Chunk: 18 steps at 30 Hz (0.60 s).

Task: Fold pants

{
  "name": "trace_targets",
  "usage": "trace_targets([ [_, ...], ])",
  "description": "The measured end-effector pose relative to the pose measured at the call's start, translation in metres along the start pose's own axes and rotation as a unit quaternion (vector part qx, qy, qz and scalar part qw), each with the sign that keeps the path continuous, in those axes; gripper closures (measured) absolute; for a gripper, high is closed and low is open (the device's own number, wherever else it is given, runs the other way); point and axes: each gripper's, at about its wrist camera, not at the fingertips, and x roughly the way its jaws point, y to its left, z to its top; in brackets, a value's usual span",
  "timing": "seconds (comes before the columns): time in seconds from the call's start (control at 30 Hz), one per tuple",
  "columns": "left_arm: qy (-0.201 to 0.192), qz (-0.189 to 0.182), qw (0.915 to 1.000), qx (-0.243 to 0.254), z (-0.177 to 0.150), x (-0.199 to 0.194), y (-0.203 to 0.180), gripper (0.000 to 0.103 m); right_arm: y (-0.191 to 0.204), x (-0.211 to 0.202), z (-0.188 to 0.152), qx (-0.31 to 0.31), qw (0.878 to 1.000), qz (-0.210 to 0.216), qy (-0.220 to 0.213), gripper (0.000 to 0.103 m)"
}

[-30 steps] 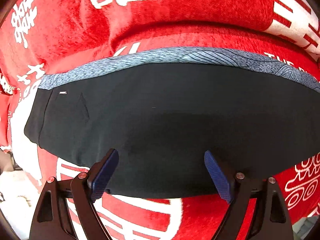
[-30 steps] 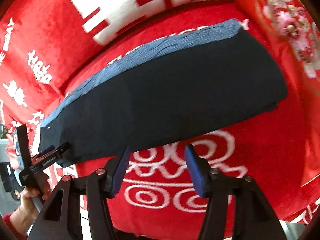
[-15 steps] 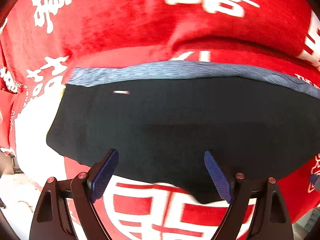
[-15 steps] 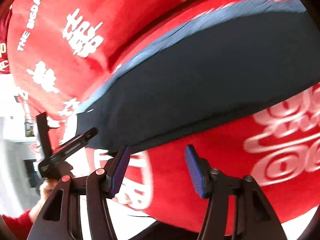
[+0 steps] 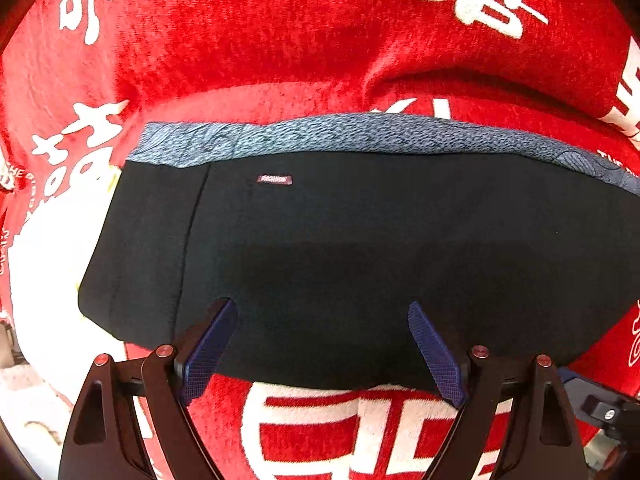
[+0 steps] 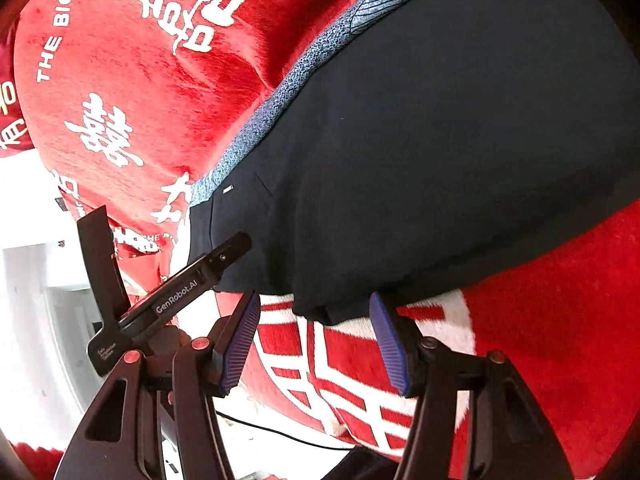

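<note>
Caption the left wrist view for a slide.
Open left gripper poised over the near edge of folded black pants on a red blanket.

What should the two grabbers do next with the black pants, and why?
Probably slide both forward and pinch the near edge of the pants. The left gripper and right gripper are both open and hold nothing, poised right at that edge on the red blanket.

Left gripper (image 5: 322, 346): black triangular-cutout finger frames, dark blue cross-hatched pads (image 5: 434, 354), red-copper screw heads. Right gripper (image 6: 314, 340): same black frames, blue ribbed pads (image 6: 238, 344), matching screws. Left unit's side (seen from the right wrist) carries white "GenRobot.AI" lettering.
</note>
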Motion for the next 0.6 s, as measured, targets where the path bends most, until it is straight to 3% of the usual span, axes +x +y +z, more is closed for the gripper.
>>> trace_targets([
  [0.2,-0.009,-0.022,0.9995,0.023,0.004,-0.001,-0.022,0.015,-0.023,-0.003,0.001,0.076,0.996,0.042,-0.026,0.043],
  [0.27,-0.009,-0.027,0.9992,0.029,0.007,0.001,-0.030,0.015,-0.028,-0.004,0.003,0.103,0.993,0.044,-0.034,0.061],
  [0.3,-0.008,-0.031,0.9990,0.031,0.008,0.003,-0.034,0.015,-0.029,-0.005,0.006,0.112,0.993,0.029,-0.038,0.088],
  [0.33,-0.007,-0.036,0.9988,0.032,0.008,0.004,-0.038,0.015,-0.030,-0.006,0.009,0.114,0.992,0.022,-0.039,0.094],
  [0.5,0.005,-0.045,0.9956,0.082,-0.008,0.004,-0.063,0.015,0.007,-0.020,0.003,0.014,0.998,-0.030,-0.046,0.097],
  [0.6,0.008,-0.040,0.9928,0.113,-0.031,-0.002,-0.073,0.015,0.011,-0.024,-0.009,-0.001,0.998,-0.051,-0.045,0.097],
])
